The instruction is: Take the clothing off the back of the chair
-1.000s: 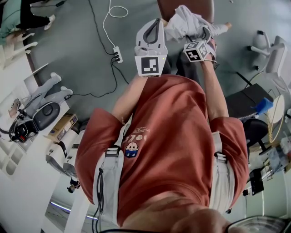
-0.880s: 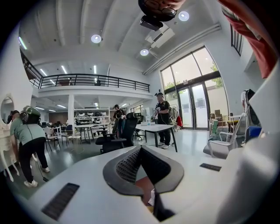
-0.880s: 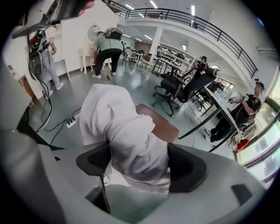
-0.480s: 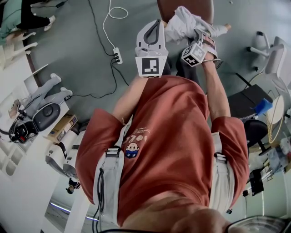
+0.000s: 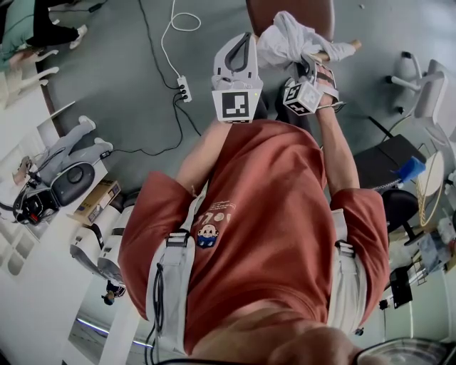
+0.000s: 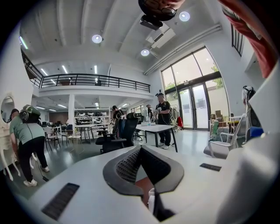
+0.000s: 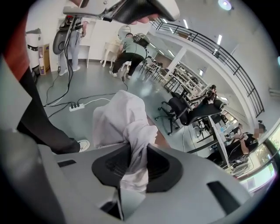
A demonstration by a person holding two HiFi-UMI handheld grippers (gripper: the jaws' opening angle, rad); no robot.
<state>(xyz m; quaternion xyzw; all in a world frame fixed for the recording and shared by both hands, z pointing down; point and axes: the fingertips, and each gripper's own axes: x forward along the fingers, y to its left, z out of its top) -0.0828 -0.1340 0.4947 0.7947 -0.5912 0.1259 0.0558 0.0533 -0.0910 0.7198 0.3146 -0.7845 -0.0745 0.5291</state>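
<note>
A white garment (image 5: 288, 36) is draped and bunched over the brown chair back (image 5: 292, 11) at the top of the head view. My right gripper (image 5: 313, 55) reaches into it from below; its jaws are closing, and a twisted fold of the garment (image 7: 131, 131) is pinched between the pads (image 7: 159, 164) in the right gripper view. My left gripper (image 5: 241, 43) hovers just left of the garment, apart from it. In the left gripper view its jaws (image 6: 140, 151) meet at the tips with nothing held, and a strip of brown chair and white cloth shows below them.
A power strip (image 5: 184, 85) with cables lies on the grey floor to the left. A white chair (image 5: 427, 85) and black equipment stand to the right. Ahead in the left gripper view are a black office chair (image 6: 118, 135), a table (image 6: 155, 127) and people.
The right gripper has rolled and lifted slightly while its jaws closed on the garment, which is now pulled up into a tighter bunch. The left gripper has stayed in place.
</note>
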